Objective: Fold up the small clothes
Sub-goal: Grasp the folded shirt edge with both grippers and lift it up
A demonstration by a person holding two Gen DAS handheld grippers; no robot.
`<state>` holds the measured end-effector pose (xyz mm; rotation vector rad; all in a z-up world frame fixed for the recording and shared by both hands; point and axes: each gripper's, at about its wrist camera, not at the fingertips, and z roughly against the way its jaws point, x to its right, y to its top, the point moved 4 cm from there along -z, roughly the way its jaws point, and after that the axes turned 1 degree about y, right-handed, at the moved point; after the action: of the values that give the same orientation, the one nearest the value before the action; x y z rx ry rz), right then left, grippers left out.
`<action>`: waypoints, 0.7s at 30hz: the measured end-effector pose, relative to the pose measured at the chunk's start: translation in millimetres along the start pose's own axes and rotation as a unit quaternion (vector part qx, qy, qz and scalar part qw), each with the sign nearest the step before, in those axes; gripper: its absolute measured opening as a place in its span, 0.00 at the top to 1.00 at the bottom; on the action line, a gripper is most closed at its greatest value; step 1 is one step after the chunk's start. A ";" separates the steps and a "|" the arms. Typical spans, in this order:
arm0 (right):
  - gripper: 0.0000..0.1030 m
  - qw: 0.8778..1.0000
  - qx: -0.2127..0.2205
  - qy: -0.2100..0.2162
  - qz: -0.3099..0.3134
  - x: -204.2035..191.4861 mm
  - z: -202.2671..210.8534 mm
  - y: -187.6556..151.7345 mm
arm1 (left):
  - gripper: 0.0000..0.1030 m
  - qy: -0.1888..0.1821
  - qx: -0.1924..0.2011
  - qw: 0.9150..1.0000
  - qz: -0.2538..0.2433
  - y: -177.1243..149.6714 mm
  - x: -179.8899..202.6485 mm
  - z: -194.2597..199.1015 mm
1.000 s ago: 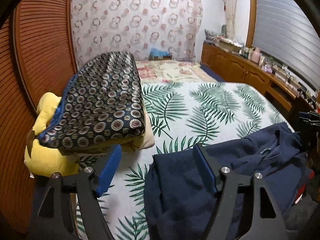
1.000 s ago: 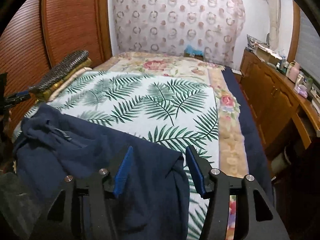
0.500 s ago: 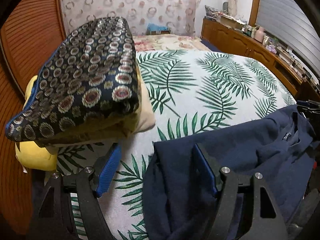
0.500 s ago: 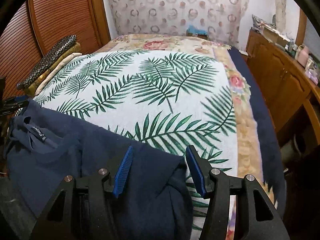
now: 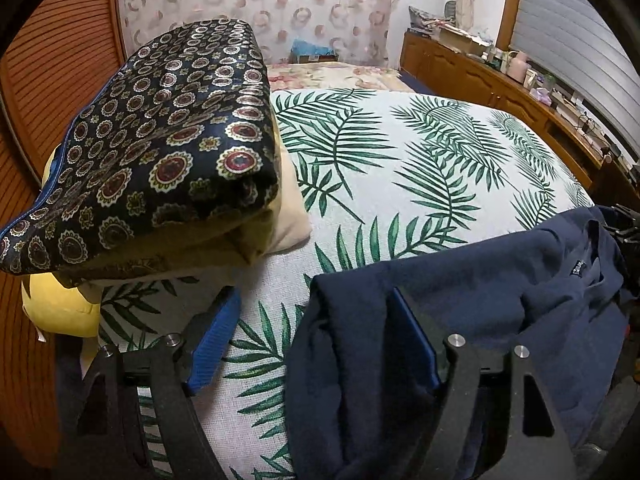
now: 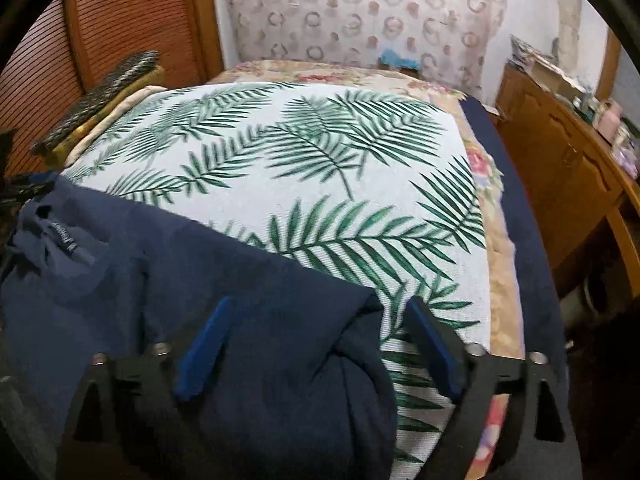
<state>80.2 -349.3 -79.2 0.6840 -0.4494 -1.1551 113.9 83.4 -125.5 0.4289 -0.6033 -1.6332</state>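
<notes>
A navy blue shirt (image 5: 500, 304) lies along the near edge of the palm-leaf bedspread (image 5: 420, 160), with its neck label showing at the right. It also shows in the right wrist view (image 6: 168, 264), label at the left. My left gripper (image 5: 316, 332) is open, its jaws wide apart; the shirt's left end bunches between them and drapes against the right finger. My right gripper (image 6: 320, 344) is open, with the shirt's right end bunched between its blue fingers (image 6: 204, 340).
A stack of folded bedding with a dark patterned cover (image 5: 160, 152) sits at the bed's left edge, over a yellow cushion (image 5: 60, 308). It shows in the right wrist view (image 6: 100, 92) too. A wooden cabinet (image 6: 560, 168) runs along the right. Slatted wooden doors (image 5: 60, 60) stand left.
Both grippers have moved forward and lower over the bed, drawing the shirt onto the bedspread. The shirt now lies more spread, with its neck label showing. Both jaws stay open.
</notes>
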 end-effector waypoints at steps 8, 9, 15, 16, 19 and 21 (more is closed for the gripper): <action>0.09 1.000 -0.008 -0.001 0.001 1.9 -3.8 2.4 | 0.51 -0.024 0.002 1.000 -0.016 3.6 9.2 0.5; 0.09 1.000 -0.009 -0.003 0.000 2.2 -3.6 2.2 | 0.55 -0.031 0.002 0.999 -0.017 3.8 11.1 0.9; 0.45 1.000 -0.003 0.018 0.011 -4.4 5.6 -0.5 | 0.84 -0.055 -0.007 0.998 -0.009 5.7 22.5 2.7; 0.57 1.000 -0.003 0.025 0.011 -6.3 7.2 -1.5 | 0.86 -0.049 -0.003 0.999 -0.013 4.8 25.8 4.7; 0.84 0.998 -0.008 0.059 0.004 -8.1 14.0 -5.6 | 0.88 -0.052 0.018 0.998 -0.016 4.0 35.4 21.2; 0.87 0.998 -0.004 0.061 0.012 -9.7 23.9 -7.1 | 0.88 -0.057 0.043 0.997 -0.020 6.0 41.8 44.8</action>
<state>56.5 -348.1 -66.8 0.7354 -0.3483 -1.0847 85.7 47.9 -83.8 0.4146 -0.7575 -1.6824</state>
